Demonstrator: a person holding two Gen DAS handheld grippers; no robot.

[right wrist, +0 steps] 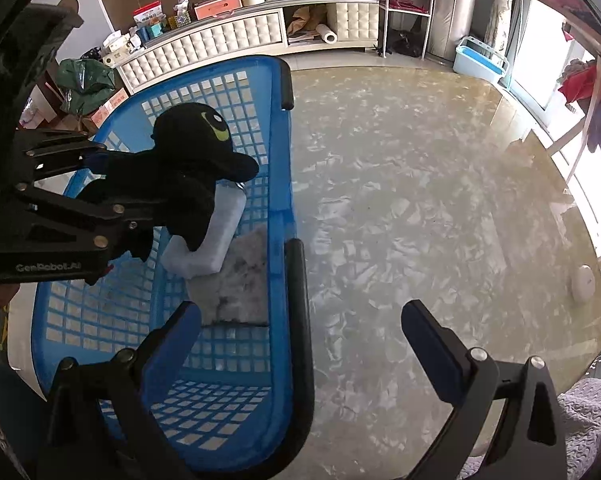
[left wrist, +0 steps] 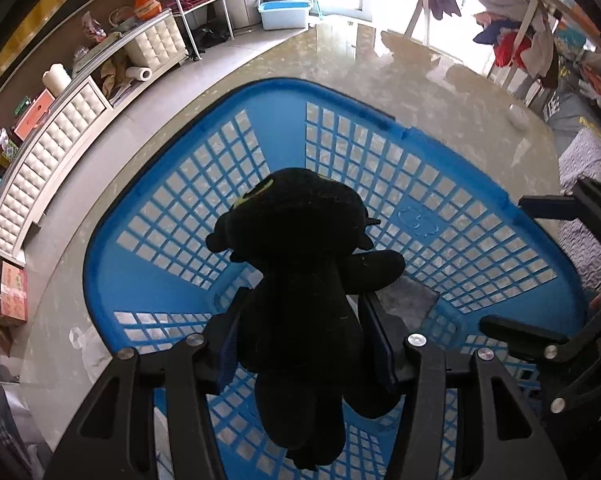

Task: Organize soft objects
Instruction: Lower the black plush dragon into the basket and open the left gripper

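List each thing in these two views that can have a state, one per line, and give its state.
left gripper: shut on black plush toy.
right gripper: open, holding nothing.
black plush toy: held above the basket, not yet released.
blue basket: upright on the table, open top.
pale blue block: lying inside the basket.
grey cloth: lying on the basket floor, partly under the block.

One plush toy (left wrist: 300, 280) – one basket (left wrist: 140, 280)

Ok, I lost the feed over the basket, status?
Left gripper shut on black plush toy, held above blue basket. Right gripper open, empty, over basket rim. Pale sponge block and grey cloth already inside.
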